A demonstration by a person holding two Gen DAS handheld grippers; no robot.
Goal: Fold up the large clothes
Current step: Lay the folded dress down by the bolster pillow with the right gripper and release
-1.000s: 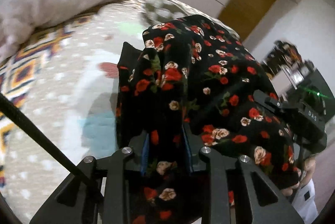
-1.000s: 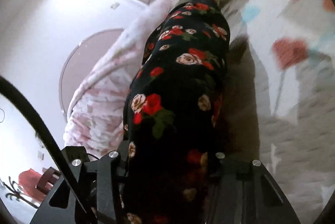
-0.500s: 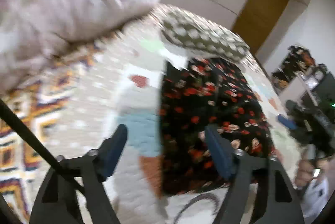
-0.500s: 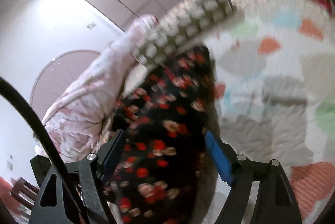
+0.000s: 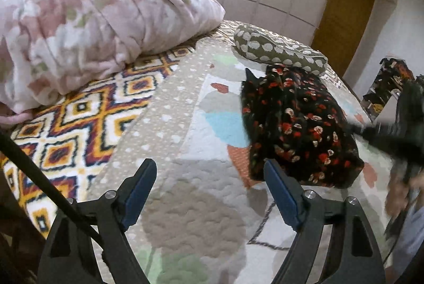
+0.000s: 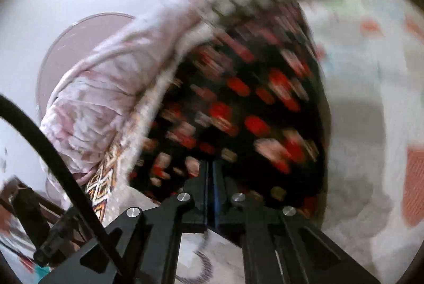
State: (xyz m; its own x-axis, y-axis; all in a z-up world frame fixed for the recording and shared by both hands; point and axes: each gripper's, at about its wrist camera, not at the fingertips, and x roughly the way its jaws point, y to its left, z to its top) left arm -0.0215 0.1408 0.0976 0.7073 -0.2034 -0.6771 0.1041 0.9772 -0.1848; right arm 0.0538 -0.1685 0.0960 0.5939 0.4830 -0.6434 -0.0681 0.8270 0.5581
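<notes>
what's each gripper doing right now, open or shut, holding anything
Left gripper: open, holding nothing, above the bedspread.
Right gripper: shut, nothing visibly between its fingers; floral garment lies beyond it.

left view sharp and evenly lit, edges bowed; right view heavily motion-blurred, wall glaring white.
</notes>
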